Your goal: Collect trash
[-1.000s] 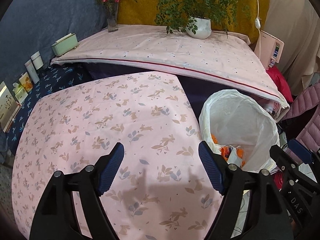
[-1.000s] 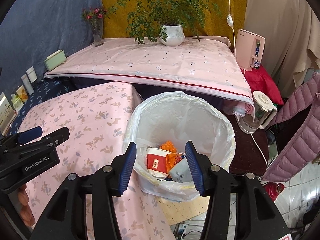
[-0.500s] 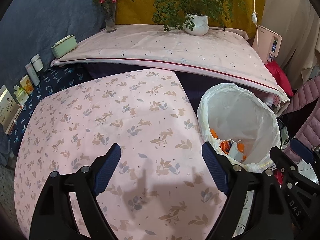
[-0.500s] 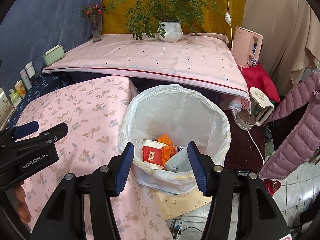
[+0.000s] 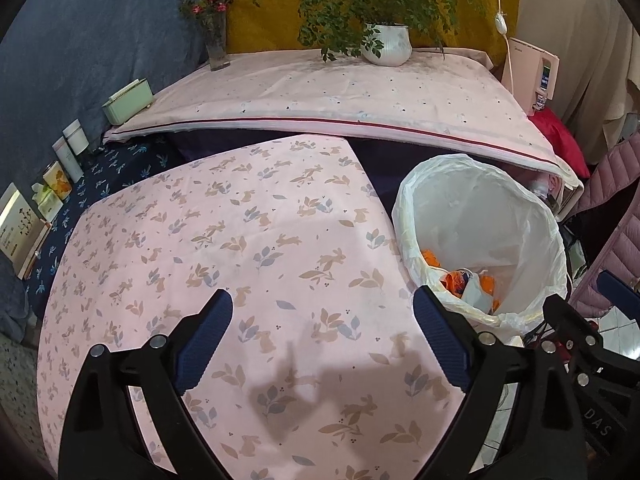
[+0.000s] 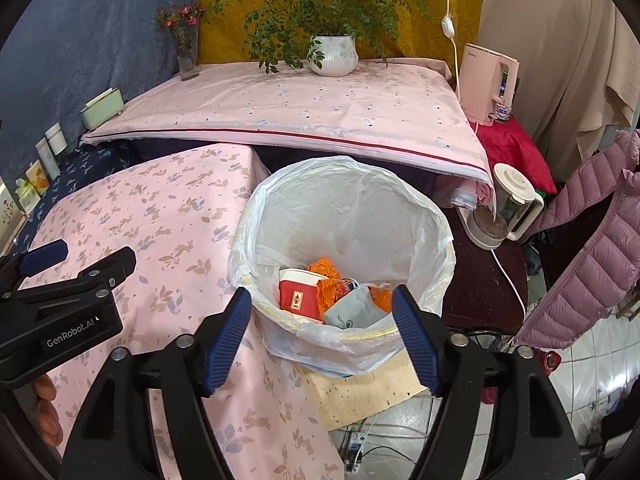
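1. Right wrist view: the bin [image 6: 436, 216], lined with a white bag, is seen holding the trash [image 6: 332, 298]: a red cup, orange scraps and a grey pouch.
2. The pink cloth of the table [image 5: 248, 240] is seen bare, so the task is judged nearly or fully done.
3. The right gripper [image 6: 322, 334] is opening, nothing between its jaws; the trash lies just beyond them.
4. The left gripper [image 5: 322, 344] is opening, empty, over the table's near edge, the bin past its right edge.

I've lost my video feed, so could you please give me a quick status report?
Left gripper and right gripper both opening, nothing between jaws. Red paper cup and orange wrappers inside white-lined bin. Nothing in the way.
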`<state>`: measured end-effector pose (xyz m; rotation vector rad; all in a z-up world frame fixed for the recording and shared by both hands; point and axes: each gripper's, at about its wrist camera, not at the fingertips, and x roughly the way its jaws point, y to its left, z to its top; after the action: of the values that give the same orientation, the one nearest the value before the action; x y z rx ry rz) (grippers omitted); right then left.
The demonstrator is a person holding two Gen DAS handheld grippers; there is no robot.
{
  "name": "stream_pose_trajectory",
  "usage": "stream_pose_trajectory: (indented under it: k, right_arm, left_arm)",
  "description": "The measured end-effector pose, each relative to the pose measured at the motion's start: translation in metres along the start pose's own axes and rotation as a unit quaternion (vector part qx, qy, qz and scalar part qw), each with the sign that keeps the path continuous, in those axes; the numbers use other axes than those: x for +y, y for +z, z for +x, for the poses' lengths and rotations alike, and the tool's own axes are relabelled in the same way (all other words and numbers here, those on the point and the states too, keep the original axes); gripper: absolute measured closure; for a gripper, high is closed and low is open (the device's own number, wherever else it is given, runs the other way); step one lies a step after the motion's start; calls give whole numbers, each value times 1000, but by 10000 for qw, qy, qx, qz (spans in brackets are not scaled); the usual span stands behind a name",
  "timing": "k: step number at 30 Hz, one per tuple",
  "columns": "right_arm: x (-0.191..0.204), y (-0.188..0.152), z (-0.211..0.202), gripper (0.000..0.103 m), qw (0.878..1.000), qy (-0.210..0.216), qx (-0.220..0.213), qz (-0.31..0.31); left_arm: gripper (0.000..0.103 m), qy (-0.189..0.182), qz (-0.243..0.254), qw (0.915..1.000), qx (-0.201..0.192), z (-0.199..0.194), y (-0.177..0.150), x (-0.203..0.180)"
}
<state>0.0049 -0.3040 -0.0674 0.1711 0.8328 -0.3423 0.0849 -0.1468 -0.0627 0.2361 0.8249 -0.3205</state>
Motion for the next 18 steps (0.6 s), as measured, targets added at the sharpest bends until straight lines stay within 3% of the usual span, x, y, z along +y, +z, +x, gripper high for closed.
stream_pose_trajectory:
  k: [12,18]
  right_arm:
    - [-1,-5,-1,13,10000,35,4,-22]
    - [2,-8,3,13,9998,-61,85,-161]
  left_arm:
    - [11,69,-34,10000,30,3,-4,0]
    - [11,109,-50,9999,55,5,-8,0]
